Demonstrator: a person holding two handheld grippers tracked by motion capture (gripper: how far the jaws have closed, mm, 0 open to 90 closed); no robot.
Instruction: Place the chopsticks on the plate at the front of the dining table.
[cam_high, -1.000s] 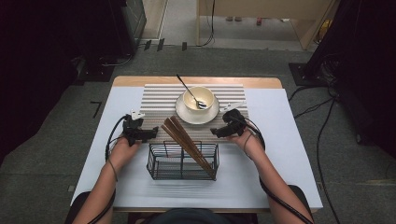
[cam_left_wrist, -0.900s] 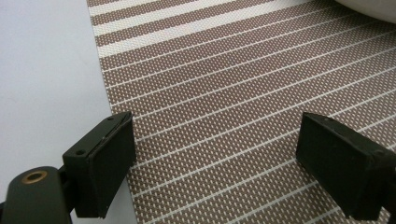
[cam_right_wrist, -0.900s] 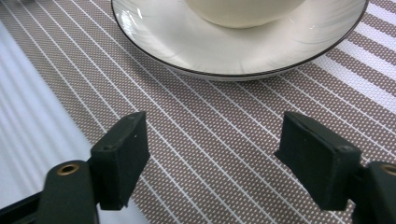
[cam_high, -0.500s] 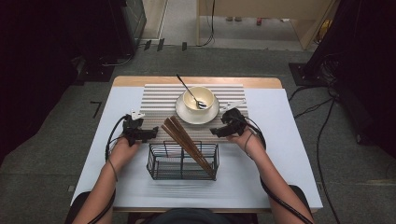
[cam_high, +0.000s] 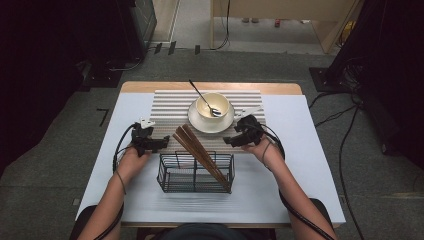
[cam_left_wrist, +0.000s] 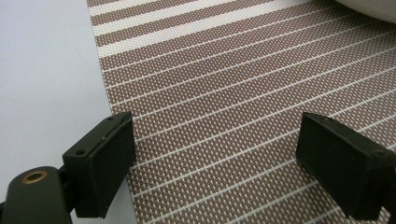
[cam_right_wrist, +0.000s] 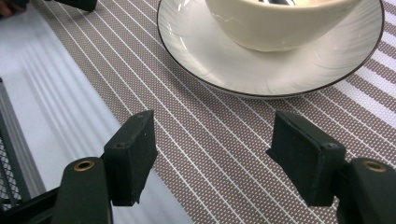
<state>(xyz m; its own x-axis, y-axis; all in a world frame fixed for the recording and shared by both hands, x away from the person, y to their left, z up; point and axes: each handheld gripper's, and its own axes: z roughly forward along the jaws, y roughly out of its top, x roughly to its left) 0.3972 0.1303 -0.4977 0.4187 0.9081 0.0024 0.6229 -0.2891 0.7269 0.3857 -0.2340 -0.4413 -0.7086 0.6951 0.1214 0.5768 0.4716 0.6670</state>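
Narrowing a little, right gripper (cam_right_wrist: 212, 158) jaws (nothing between them) facing the saucer (cam_right_wrist: 205, 56) just ahead, likely lining up a grasp; left gripper (cam_left_wrist: 215, 163) gaping wide over bare placemat (cam_left_wrist: 224, 93).

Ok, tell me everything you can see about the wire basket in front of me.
The wire basket is a black, rectangular, open-topped rack of thin metal wire, with vertical bars along its sides. It stands upright on the white table cover, at the near edge of the striped placemat, between the two hands. A bundle of brown chopsticks leans in it, tips sticking out up and to the left over the rim. No jaws touch it.
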